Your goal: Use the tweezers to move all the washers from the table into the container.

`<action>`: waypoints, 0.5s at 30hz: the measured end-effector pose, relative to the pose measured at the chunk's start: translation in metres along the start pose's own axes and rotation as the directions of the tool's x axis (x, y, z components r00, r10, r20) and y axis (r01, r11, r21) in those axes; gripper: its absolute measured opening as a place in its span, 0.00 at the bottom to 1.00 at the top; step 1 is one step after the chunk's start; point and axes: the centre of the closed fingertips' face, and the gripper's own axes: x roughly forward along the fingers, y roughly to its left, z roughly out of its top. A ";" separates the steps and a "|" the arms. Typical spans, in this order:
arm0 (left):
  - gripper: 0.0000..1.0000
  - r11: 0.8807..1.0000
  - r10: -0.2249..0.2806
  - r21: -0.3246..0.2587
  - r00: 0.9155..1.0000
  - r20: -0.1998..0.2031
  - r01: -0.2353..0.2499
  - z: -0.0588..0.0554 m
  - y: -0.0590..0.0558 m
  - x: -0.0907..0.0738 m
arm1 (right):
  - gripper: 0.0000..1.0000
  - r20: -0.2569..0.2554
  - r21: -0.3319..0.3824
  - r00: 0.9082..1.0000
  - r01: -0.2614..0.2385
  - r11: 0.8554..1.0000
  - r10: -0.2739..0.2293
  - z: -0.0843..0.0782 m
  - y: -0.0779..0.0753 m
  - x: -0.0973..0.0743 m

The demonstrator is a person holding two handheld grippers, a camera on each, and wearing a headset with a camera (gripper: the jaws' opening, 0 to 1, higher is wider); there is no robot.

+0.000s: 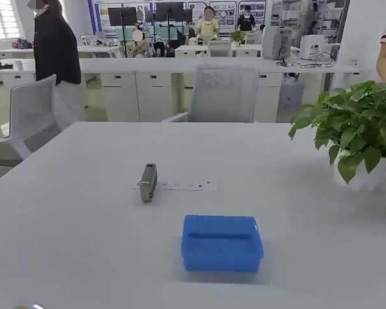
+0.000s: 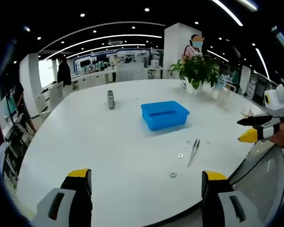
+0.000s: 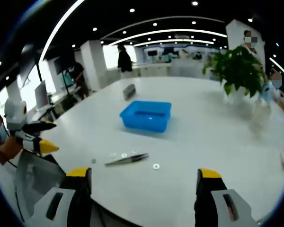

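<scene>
Boxy blue plastic container [image 2: 164, 115] — slim metal tweezers [image 2: 194, 151], ring-shaped washers [image 2: 180, 155] beside

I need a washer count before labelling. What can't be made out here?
Washers, left gripper view: too small to count beside the tweezers.
Blue container contents, head view: blurred; near wall hides part of the floor.
Grey object, head view: too blurred to name.

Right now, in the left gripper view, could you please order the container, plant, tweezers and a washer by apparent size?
1. container and plant: about alike; the plant stands farther, so unranked
2. tweezers
3. washer
</scene>
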 end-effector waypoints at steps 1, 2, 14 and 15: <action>0.99 1.000 -0.002 0.002 1.000 -0.001 0.002 0.000 0.000 0.000 | 0.90 0.000 0.000 1.000 0.000 1.000 0.000 0.000 0.000 0.000; 0.99 1.000 -0.003 0.002 1.000 -0.002 0.003 0.000 -0.001 0.000 | 0.90 0.001 0.001 1.000 -0.001 1.000 0.001 0.000 0.000 0.000; 0.99 1.000 -0.009 0.028 1.000 -0.015 0.009 -0.002 -0.003 0.001 | 0.90 0.001 -0.006 1.000 0.004 1.000 -0.004 0.000 0.000 0.000; 0.99 1.000 -0.010 0.029 1.000 -0.016 0.011 -0.002 -0.003 0.001 | 0.90 0.000 -0.007 1.000 0.004 1.000 -0.004 0.000 0.000 0.001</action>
